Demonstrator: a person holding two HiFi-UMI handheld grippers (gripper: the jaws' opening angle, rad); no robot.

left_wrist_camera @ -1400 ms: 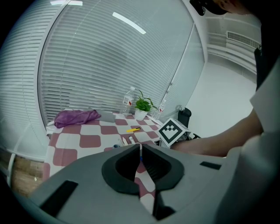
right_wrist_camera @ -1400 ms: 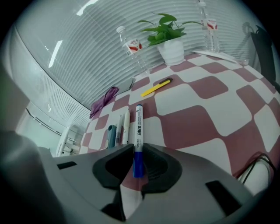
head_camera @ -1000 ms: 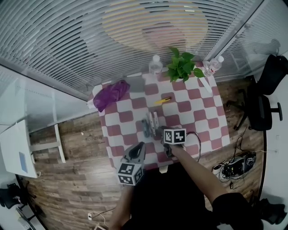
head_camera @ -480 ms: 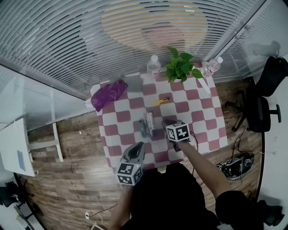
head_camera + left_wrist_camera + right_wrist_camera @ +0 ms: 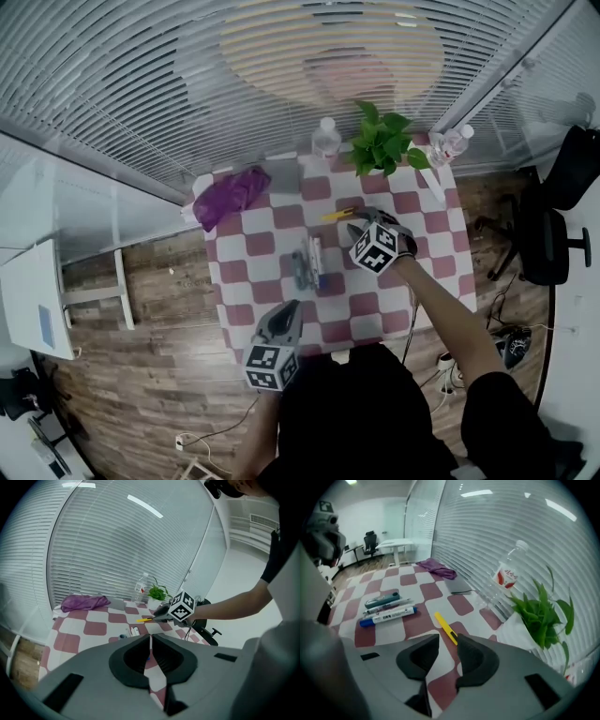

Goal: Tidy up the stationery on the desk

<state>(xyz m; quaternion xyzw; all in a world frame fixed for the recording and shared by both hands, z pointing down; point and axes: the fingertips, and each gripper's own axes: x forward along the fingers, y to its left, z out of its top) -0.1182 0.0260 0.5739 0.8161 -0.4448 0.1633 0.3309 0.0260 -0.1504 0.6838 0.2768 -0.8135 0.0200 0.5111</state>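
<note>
A yellow utility knife (image 5: 337, 213) (image 5: 446, 627) lies on the checkered table (image 5: 422, 244), far of centre. My right gripper (image 5: 362, 221) (image 5: 448, 641) is open just short of it, and the knife's near end points into the gap between the jaws, untouched. Three pens (image 5: 307, 263) lie side by side mid-table: a blue-capped marker (image 5: 386, 616), a white pen (image 5: 388, 607) and a teal one (image 5: 381, 600). My left gripper (image 5: 282, 319) (image 5: 150, 637) hovers shut and empty over the table's near edge.
A purple cloth (image 5: 230, 196) and a grey pouch (image 5: 281, 175) lie at the far left. A water bottle (image 5: 325, 139), a potted plant (image 5: 383, 141) and a second bottle (image 5: 449, 144) line the far edge by the blinds. An office chair (image 5: 553, 234) stands at right.
My right gripper has moved away from the near side beside the pens, out across the table to the yellow knife. The left gripper has stayed put.
</note>
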